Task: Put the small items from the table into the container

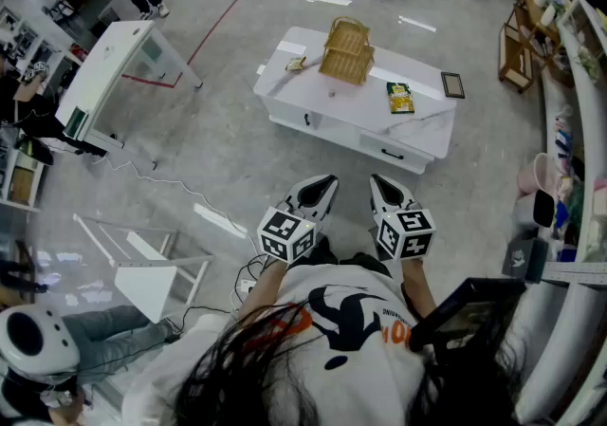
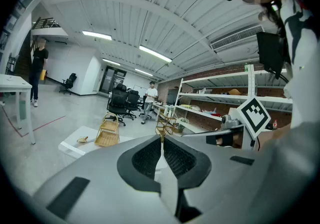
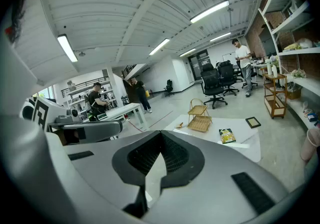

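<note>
**Worktop out of reach, both tools empty**

My left tool (image 1: 325,183) and right tool (image 1: 377,181) are each pressed together on nothing, held side by side with their tips forward. The worktop (image 1: 351,120) stands well ahead of them, so I'd step close first. I'd spread one tool only once it is over an item, then pinch low at an edge.

Count:
- one wicker basket (image 1: 346,51), ahead of the left tool
- one tan scrap (image 1: 296,63), further left
- one green packet (image 1: 400,98), ahead of the right tool
- one dark frame (image 1: 452,84), also ahead of the right tool

L tongs (image 1: 325,185) & R tongs (image 1: 377,183) both shut, empty, side by side, tilted slightly down.
</note>
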The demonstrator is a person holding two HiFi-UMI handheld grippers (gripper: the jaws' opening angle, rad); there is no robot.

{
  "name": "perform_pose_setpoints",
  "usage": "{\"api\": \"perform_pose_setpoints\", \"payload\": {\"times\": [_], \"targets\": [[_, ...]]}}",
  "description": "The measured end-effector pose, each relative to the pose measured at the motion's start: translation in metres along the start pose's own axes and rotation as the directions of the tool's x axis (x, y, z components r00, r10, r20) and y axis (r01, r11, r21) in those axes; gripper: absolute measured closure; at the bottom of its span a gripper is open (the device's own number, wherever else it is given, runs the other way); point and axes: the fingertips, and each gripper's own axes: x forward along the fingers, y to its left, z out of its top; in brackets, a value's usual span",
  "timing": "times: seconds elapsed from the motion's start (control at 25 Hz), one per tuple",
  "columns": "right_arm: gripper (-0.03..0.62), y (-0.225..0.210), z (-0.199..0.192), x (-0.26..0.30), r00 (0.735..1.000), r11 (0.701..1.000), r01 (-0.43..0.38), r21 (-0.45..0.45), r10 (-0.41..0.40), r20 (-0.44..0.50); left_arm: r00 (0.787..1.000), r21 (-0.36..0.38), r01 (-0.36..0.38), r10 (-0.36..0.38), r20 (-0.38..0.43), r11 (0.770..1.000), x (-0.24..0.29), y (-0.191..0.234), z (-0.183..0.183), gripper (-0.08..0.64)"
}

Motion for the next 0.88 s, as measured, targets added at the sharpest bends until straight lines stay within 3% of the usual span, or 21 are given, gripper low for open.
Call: {"api": "perform_pose_setpoints", "payload": {"times": [0.44, 0.88], "targets": [[0.578, 0.000, 0.000, 0.008, 1.000, 1.000, 0.003, 0.016, -0.003, 0.000, 1.000, 0.006, 0.010, -0.010, -0.014, 1.000, 0.002, 0.004, 0.000, 0.537], [0.578, 0.006, 0.001, 0.032, 1.000, 0.999, 0.018, 0.043, -0.018, -0.009, 1.000, -0.003, 0.013, -0.014, -0.011, 1.000, 0.000, 0.036, 0.005, 0.537]]}}
